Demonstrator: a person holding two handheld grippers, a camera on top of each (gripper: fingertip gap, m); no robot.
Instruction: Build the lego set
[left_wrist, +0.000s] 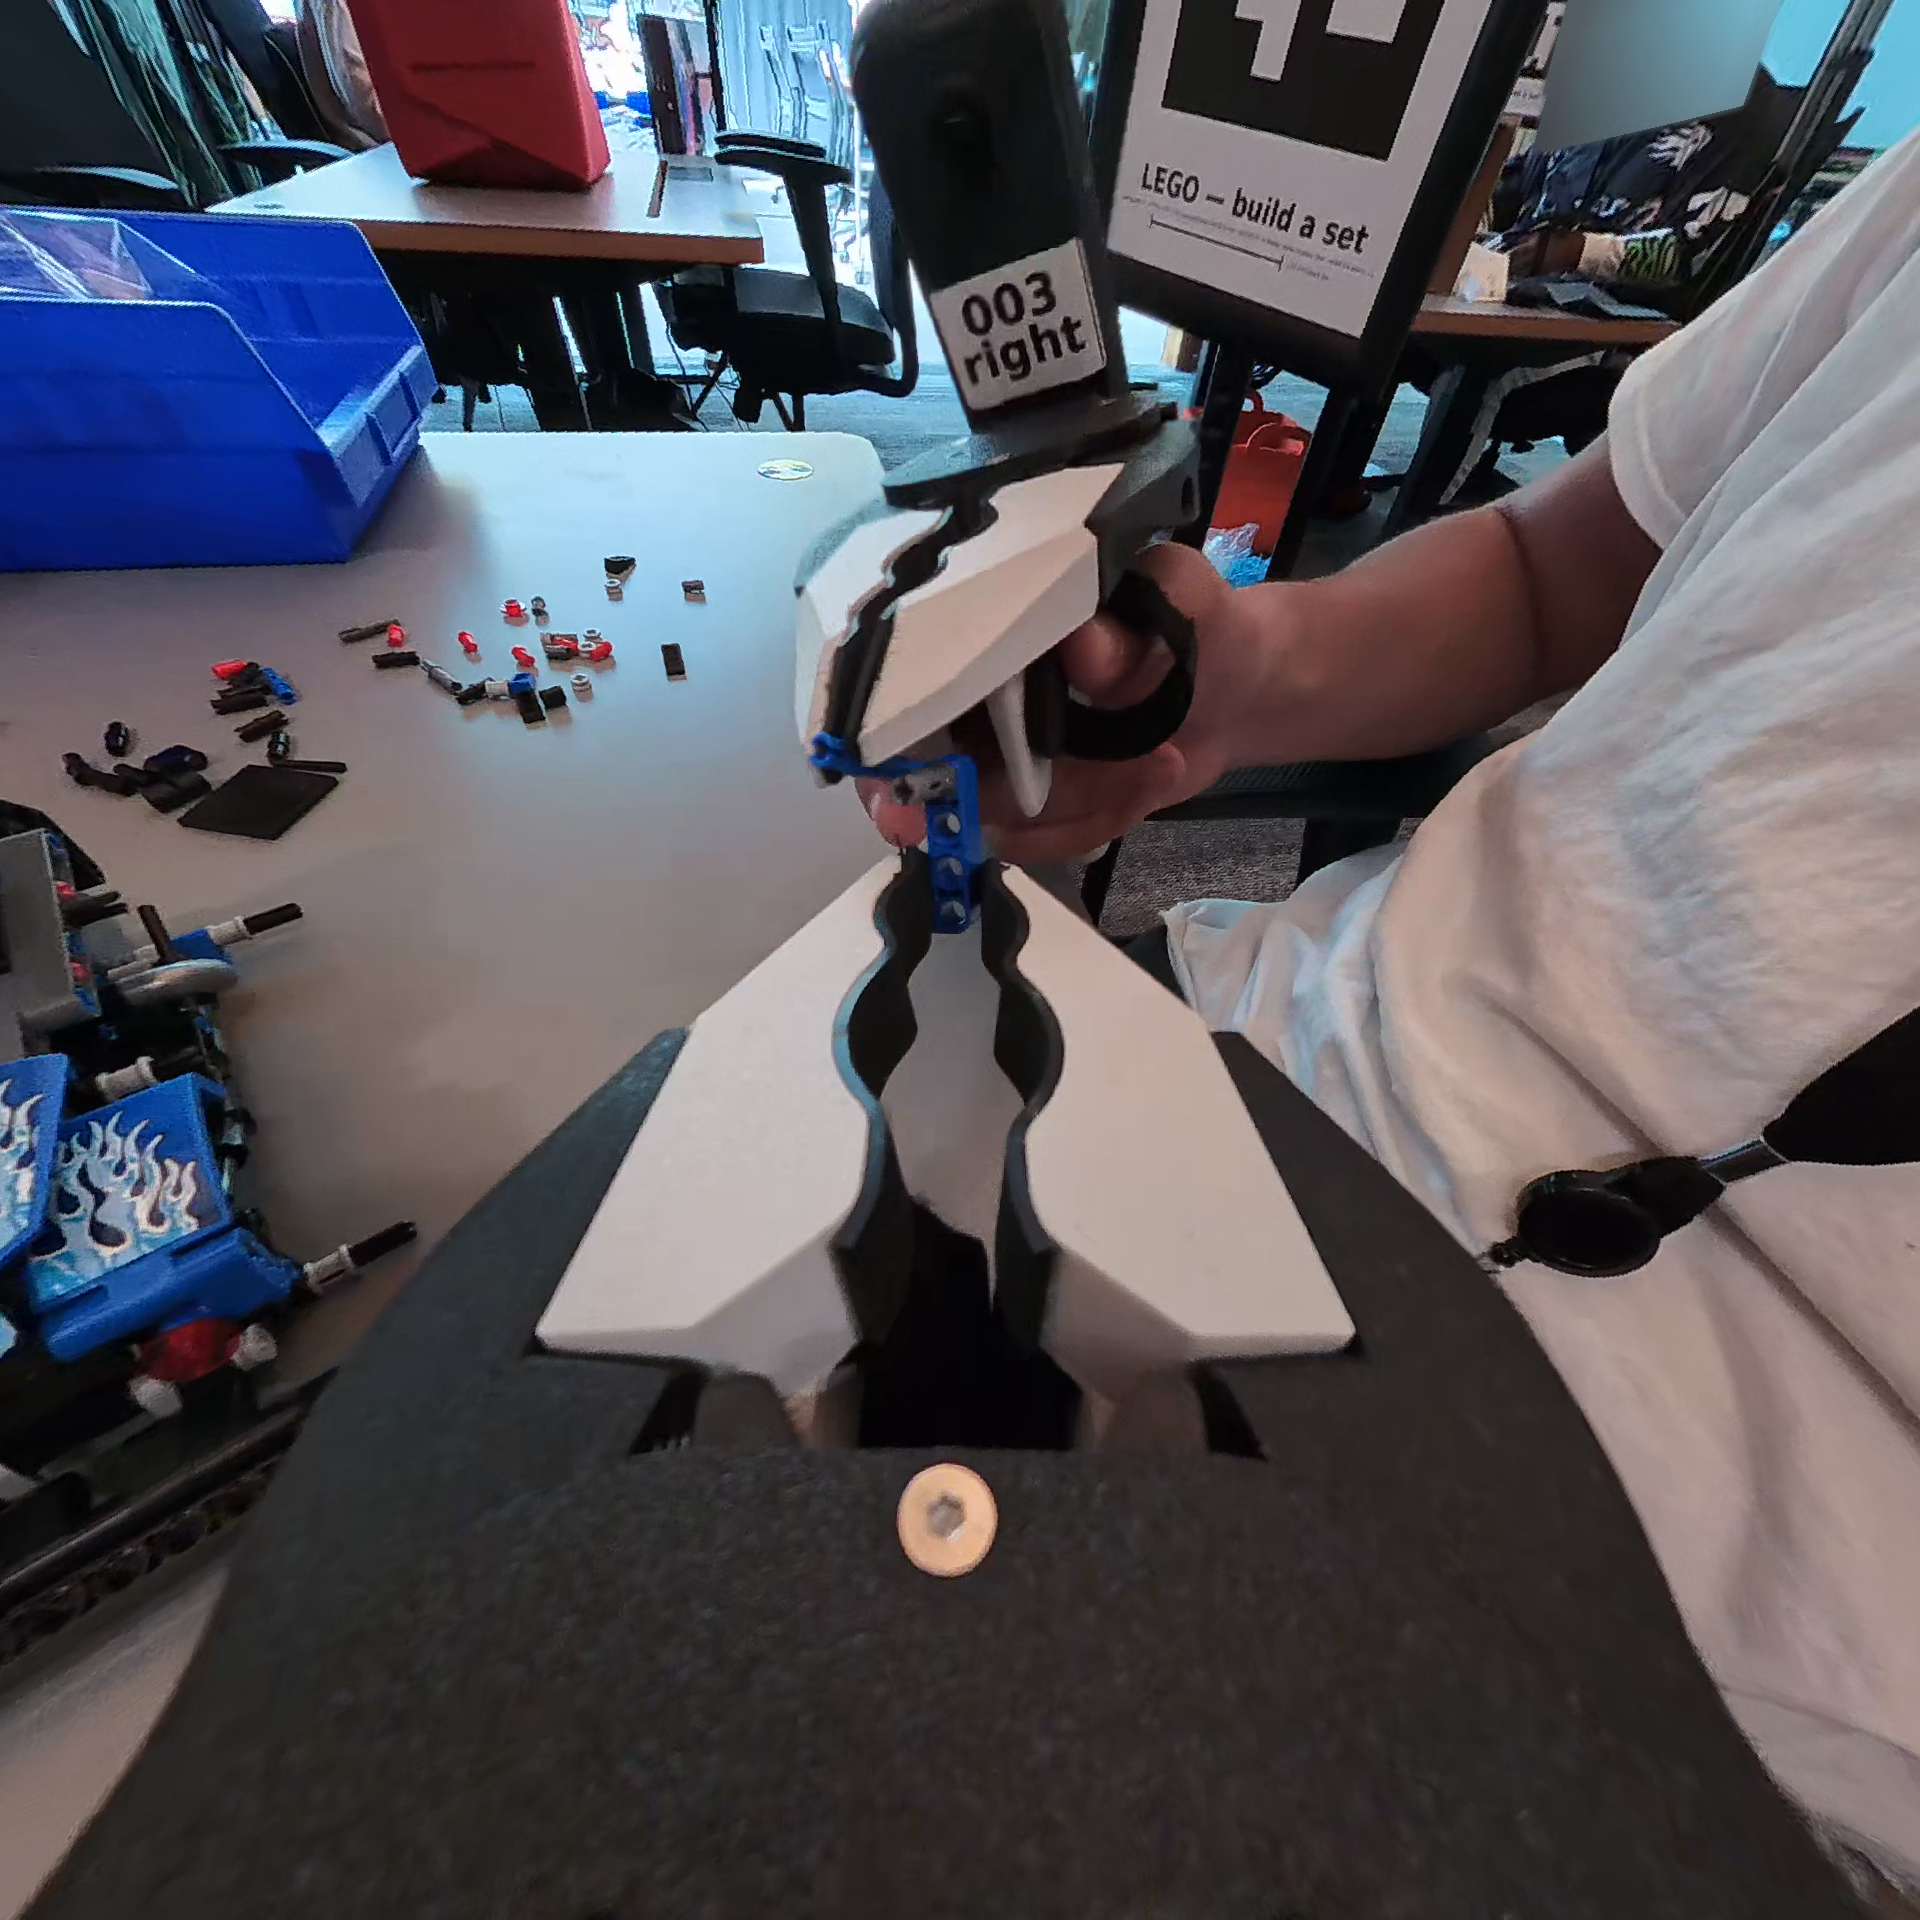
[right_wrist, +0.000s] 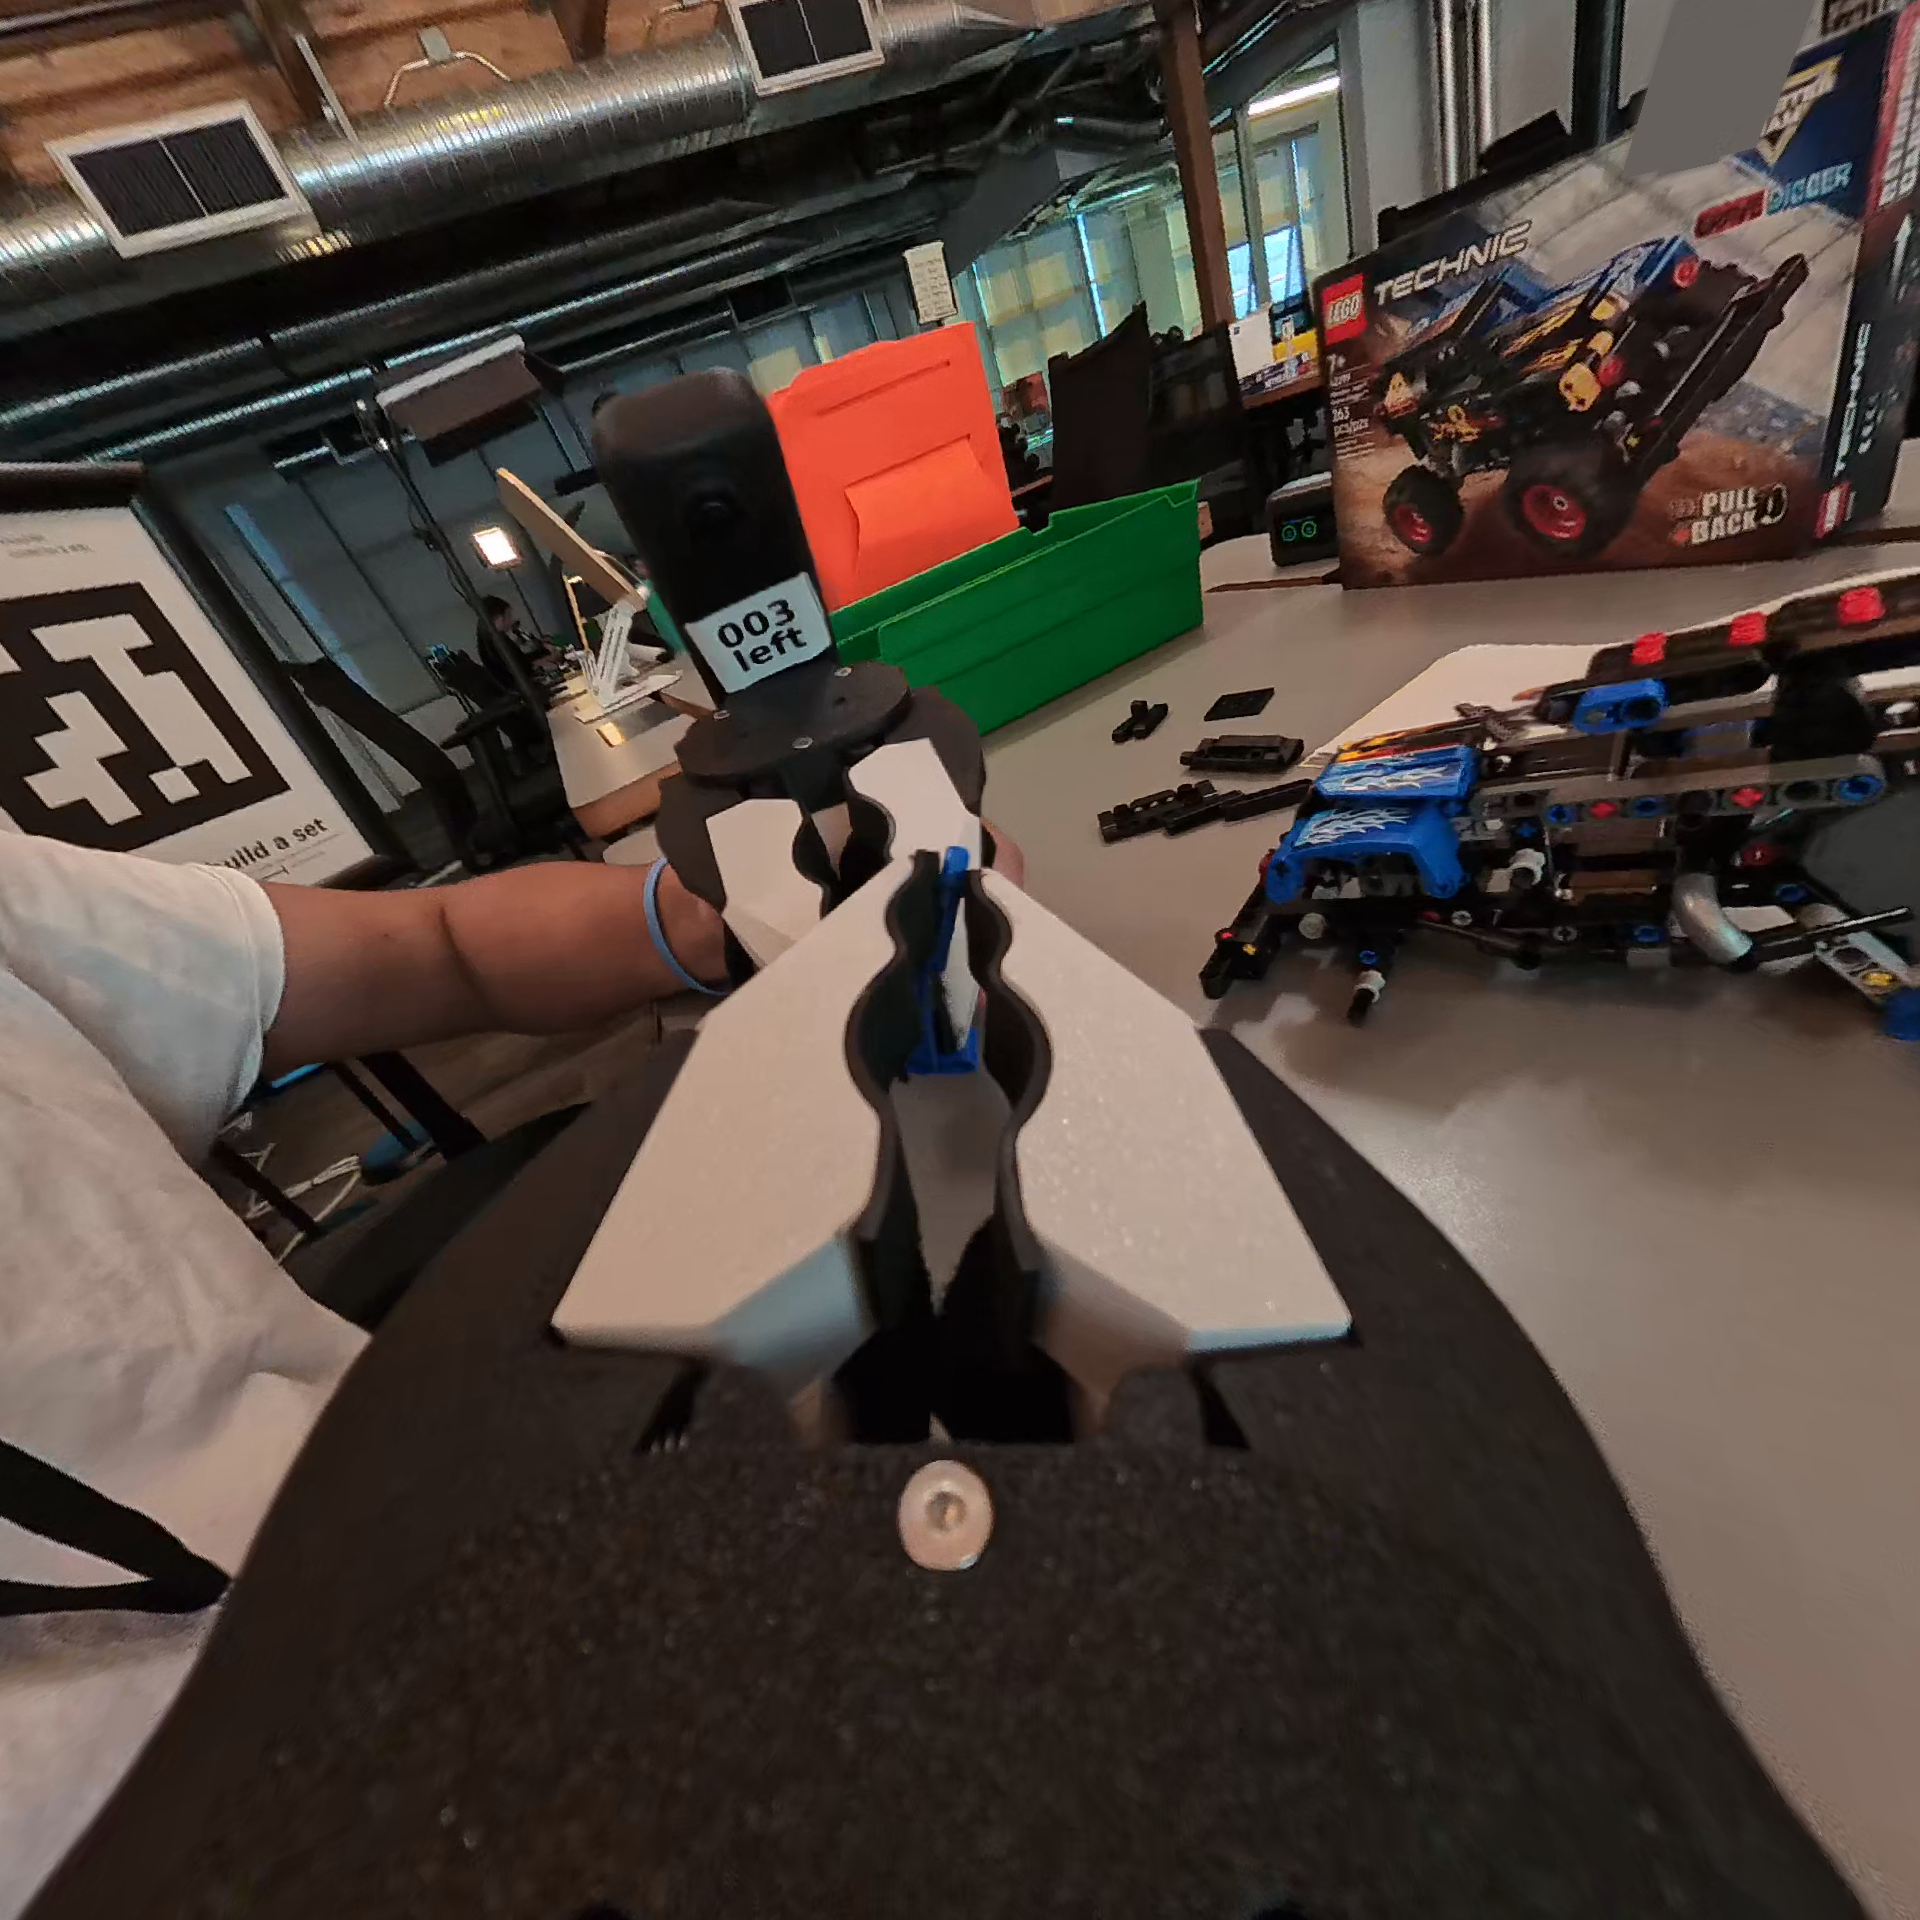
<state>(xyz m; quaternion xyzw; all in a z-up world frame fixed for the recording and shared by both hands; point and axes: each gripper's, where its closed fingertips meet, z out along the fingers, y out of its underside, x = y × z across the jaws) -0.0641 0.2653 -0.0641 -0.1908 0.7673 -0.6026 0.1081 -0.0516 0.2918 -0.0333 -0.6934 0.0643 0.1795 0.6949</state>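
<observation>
- We see our left tool (left_wrist: 951, 883) clenched on a blue beam (left_wrist: 954, 862), at 12 o'clock.
- Right tool (right_wrist: 940, 883) grasps the blue piece (right_wrist: 943, 971) above the counter (right_wrist: 1558, 1195) edge.
- Half-built truck (right_wrist: 1558, 831) at 2 o'clock.

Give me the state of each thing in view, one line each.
Left tongs: shut on the small blue holed lego beam assembly.
Right tongs: shut on the same assembly's other end.
Small blue holed lego beam assembly: held in the air between both tongs.
Partly built blue and black lego truck: unfinished, resting on the table.
Loose small red and black lego pieces: scattered on the table.
</observation>
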